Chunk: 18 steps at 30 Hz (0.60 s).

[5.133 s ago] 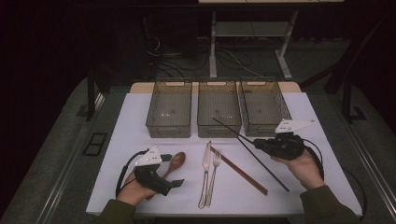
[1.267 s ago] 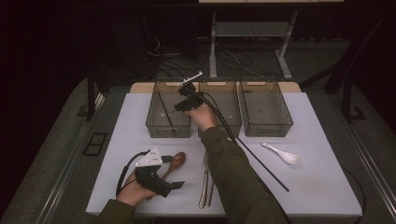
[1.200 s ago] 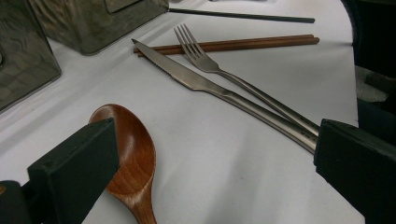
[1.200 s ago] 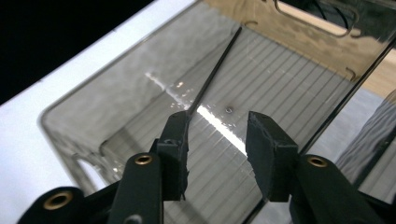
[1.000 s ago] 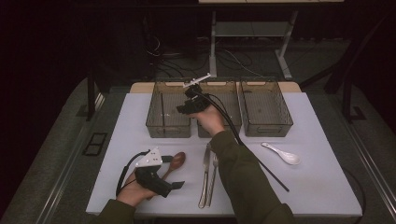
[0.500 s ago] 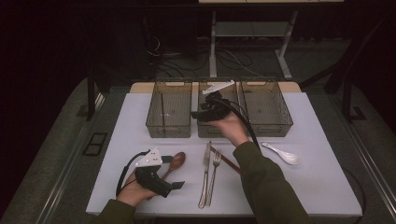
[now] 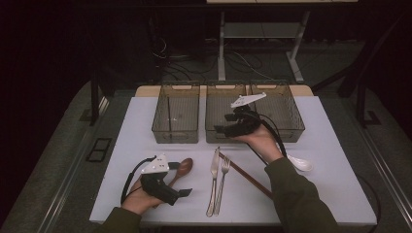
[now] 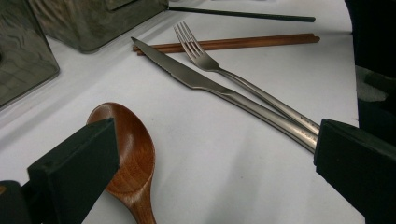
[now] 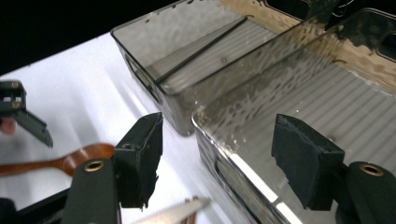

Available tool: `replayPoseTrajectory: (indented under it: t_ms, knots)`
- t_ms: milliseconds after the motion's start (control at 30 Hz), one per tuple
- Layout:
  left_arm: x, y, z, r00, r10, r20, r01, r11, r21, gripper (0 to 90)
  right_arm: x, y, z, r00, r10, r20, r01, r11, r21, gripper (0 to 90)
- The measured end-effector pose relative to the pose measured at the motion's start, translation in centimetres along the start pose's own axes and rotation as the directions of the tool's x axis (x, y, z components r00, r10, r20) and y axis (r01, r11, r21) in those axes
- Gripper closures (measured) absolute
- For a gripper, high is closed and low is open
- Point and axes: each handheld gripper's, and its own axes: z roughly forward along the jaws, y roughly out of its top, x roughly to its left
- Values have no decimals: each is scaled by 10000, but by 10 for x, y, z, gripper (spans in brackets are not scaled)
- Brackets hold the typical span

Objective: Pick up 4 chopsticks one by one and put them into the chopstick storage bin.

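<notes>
**Two open tongs, nothing picked up yet**

The left gripper (image 7: 180, 193) rests on the table with its jaws wide apart. It holds nothing. The wooden spoon (image 8: 130, 149) lies just beside its left jaw, bowl end closest. The spoon looks light, hard and smooth. I think the thin handle is the best place to pinch it, because the round bowl could slip.

Next comes the knife (image 7: 214, 177). It is hard, shiny metal and lies flat, so it looks slippery to grab.

The brown chopsticks (image 7: 245, 174) are thin and light, and could roll.

The right gripper (image 7: 221, 130) hangs over the front edge of the middle bin (image 7: 228, 86). Its jaws have just been opening, with nothing between them. The knife tip lies just below it.
</notes>
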Motion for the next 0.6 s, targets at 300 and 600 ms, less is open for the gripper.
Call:
replayPoseTrajectory:
  t_ms: [300,600]
  knots:
    - [1,0,0,10000,-7,-32,7,10000,-38,0,-6,-25,-22,9995,-77,308,75,10000,61,270]
    - [2,-1,0,10000,-14,-73,14,10000,37,0,-13,-56,-43,9986,90,518,-104,9996,277,262]
